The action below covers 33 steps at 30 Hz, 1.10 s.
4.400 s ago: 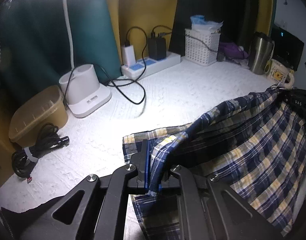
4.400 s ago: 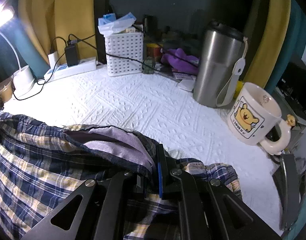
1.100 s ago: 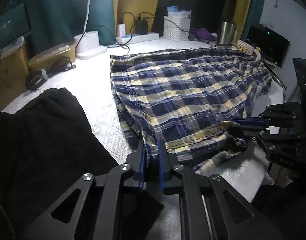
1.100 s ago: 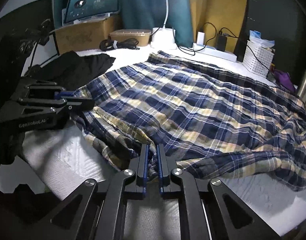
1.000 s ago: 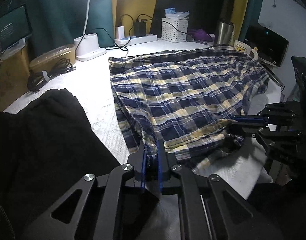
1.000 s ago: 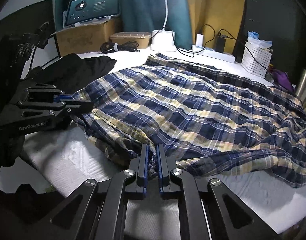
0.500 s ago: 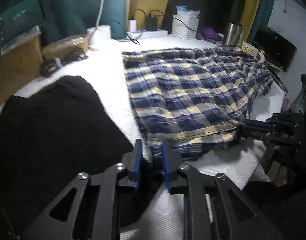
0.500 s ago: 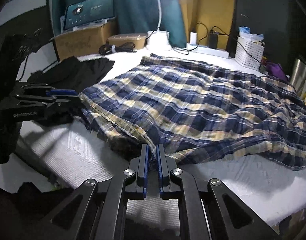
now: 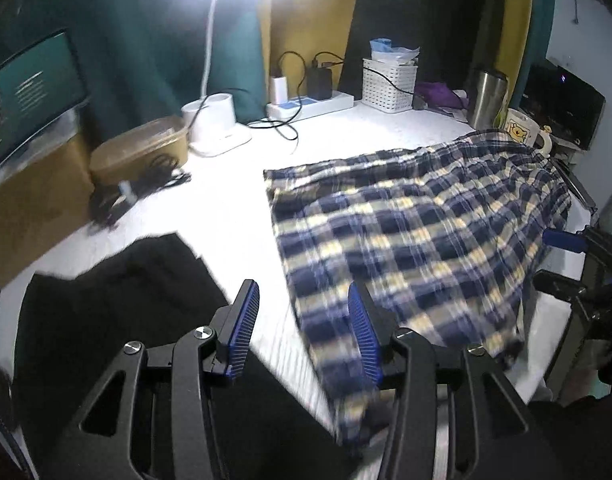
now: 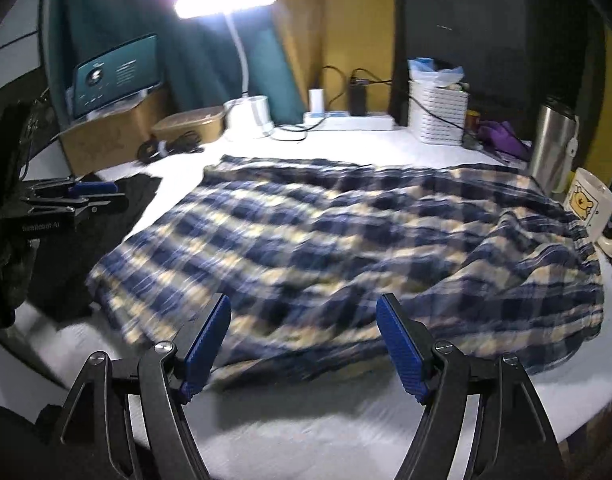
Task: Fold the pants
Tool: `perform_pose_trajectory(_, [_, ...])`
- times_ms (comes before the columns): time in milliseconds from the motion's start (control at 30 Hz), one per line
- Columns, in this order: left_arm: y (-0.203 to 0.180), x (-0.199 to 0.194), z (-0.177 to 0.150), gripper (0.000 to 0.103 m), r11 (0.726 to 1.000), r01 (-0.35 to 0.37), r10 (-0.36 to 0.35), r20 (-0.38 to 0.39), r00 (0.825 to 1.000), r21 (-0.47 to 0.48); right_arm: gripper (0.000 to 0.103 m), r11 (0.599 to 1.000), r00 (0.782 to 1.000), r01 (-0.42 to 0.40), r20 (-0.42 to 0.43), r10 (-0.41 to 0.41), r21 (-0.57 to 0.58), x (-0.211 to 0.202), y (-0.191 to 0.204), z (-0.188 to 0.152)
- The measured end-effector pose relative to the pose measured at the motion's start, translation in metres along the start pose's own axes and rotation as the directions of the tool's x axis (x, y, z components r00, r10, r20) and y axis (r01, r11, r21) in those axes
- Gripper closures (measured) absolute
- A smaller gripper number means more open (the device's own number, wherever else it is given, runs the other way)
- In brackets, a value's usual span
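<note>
White textured table point(image 10: 386, 420) under a desk lamp point(image 10: 225, 0): both grippers have just let go of the plaid pants point(image 10: 326, 240). Left gripper point(image 9: 303, 324) and right gripper point(image 10: 303, 342) are opening, empty, the near hem just ahead of them, so this fold looks finished.

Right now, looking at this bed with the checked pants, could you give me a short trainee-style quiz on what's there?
1. True or false: the pants lie spread on the white sheet.
2. What sits nearest the pants' far right corner? A) mug B) lamp C) basket
3. Fill in: the garment left of the pants is ____.

Key:
1. True; both the left tool and right tool are opening, clamping nothing.
2. A, the mug.
3. Black; see the black cloth.
</note>
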State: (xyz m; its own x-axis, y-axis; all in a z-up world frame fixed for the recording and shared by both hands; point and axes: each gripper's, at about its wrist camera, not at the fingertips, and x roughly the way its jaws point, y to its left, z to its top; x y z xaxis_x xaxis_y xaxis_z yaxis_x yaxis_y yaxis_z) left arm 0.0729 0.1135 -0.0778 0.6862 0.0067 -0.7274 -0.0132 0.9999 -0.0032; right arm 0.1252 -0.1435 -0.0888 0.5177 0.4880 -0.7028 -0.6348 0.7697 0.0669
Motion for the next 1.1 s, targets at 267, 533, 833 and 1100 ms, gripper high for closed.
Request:
perform_pose_trajectory(267, [-0.002, 0.047, 0.042, 0.057, 0.999, 0.034, -0.033, -0.034, 0.999, 0.019, 0.026, 0.996, 0.999, 0.052, -0.016, -0.051, 0.066, 0.026, -0.041, 0.027])
perform_pose_trajectory(533, [-0.002, 0.085, 0.070, 0.057, 0.992, 0.122, -0.121, -0.077, 0.990, 0.007, 0.026, 0.995, 0.998, 0.063, -0.035, -0.061, 0.082, 0.053, -0.060, 0.051])
perform_pose_trajectory(833, [0.000, 0.130, 0.079, 0.057, 0.988, 0.152, -0.152, -0.171, 0.973, -0.014, 0.026, 0.990, 0.997, 0.047, -0.071, -0.038, 0.129, 0.082, -0.069, 0.078])
perform_pose_trajectory(1100, [0.006, 0.155, 0.086, 0.057, 0.988, 0.153, -0.152, -0.205, 0.967, -0.012, 0.026, 0.986, 0.991, 0.055, -0.130, -0.034, 0.160, 0.114, -0.078, 0.095])
